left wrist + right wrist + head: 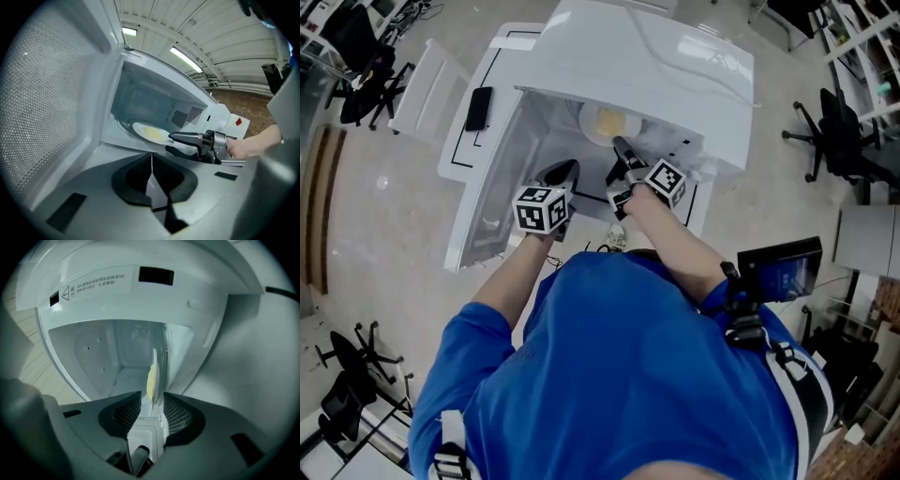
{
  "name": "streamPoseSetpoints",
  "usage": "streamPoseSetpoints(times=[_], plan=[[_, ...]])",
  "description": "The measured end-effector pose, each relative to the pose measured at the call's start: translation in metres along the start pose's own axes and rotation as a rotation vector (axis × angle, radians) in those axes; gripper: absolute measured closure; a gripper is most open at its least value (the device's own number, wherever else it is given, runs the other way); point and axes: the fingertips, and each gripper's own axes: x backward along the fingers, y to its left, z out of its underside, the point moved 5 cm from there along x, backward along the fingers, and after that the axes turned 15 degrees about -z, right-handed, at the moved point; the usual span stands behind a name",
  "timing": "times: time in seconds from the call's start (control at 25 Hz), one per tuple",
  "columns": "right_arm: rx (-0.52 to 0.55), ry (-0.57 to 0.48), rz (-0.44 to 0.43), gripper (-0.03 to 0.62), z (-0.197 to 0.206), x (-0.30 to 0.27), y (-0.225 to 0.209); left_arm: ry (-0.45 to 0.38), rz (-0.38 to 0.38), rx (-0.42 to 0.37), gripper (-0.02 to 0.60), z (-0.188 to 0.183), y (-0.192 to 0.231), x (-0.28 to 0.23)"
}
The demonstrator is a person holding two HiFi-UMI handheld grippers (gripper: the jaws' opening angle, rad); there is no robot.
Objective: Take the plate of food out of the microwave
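Right tool (152, 404) is set with jaws apart; plate (154, 359) rim is seen edge-on between them, unclamped. Left tool (151, 163) is closed, empty, farther back.

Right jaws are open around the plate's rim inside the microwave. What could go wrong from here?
1. The right gripper straddles the plate only at its rim; a one-sided grip could tilt it and spill the yellow food.
2. The left gripper, shut and empty, gives no support if the plate sags.
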Motion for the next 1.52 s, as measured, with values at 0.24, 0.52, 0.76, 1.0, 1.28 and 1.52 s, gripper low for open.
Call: streamPoseSetpoints(times=[0.24,0.52,0.76,1.0,1.28,1.52], plan=[[-0.023,-0.011,0.033,0.457,0.001,-0.007,-0.006,-0.008,-0.01,0.003,0.565,0.002,0.008,0.006],[-0.03,-0.03,0.064,0.546,0.0,-0.008,-0.004,-0.008,-0.015,-0.009,0.565,0.002,0.014,0.012],[-0.011,-0.033,0.059,0.557,-0.005,-0.009,-0.003,-0.01,-0.02,-0.013,0.565,0.002,0.017,0.011],[-0.022,-0.05,0.062,0.565,-0.006,-0.005,-0.004,-0.015,-0.02,-0.009,0.565,0.0,0.02,0.012],[-0.023,-0.056,0.063,0.574,-0.005,0.002,-0.004,-0.012,-0.007,-0.007,0.565,-0.001,0.02,0.011],[-0.027,-0.03,0.056,0.576,0.005,0.018,-0.001,-0.012,0.015,0.003,0.565,-0.002,0.014,0.012]])
